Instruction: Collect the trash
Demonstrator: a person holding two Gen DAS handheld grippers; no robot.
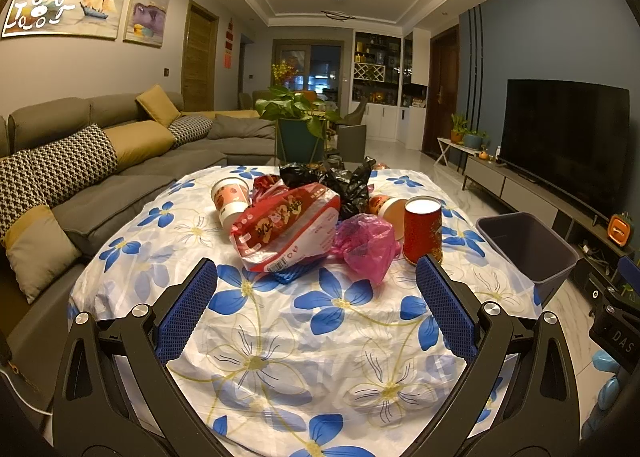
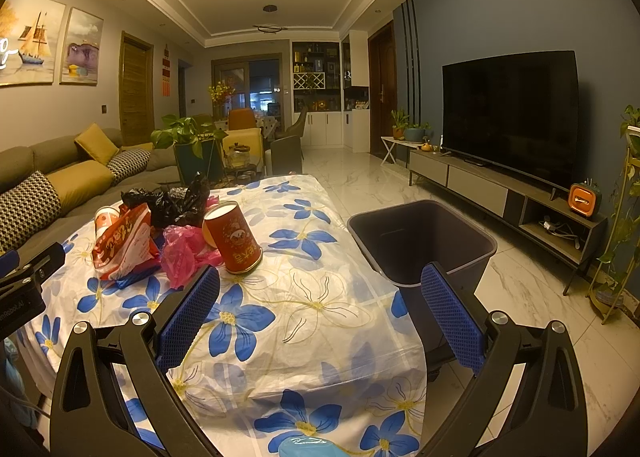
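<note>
above the flowered table (image 1: 320, 337) we hold both grippers, left gripper (image 1: 316, 309) and right gripper (image 2: 320, 313), spread wide and empty, facing the trash heap (image 1: 304, 217), with the bin (image 2: 420, 241) beside the table's edge for short drops.

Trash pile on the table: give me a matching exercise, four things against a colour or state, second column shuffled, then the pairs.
Things:
1. red cup
2. crumpled bag
3. bin
4. snack wrapper

States:
A. dark grey, nothing visible inside, beside the table
B. pink, thin plastic
C. red and white, lying on its side
D. upside down, white base on top

Pairs: 1-D, 2-B, 3-A, 4-C
</note>
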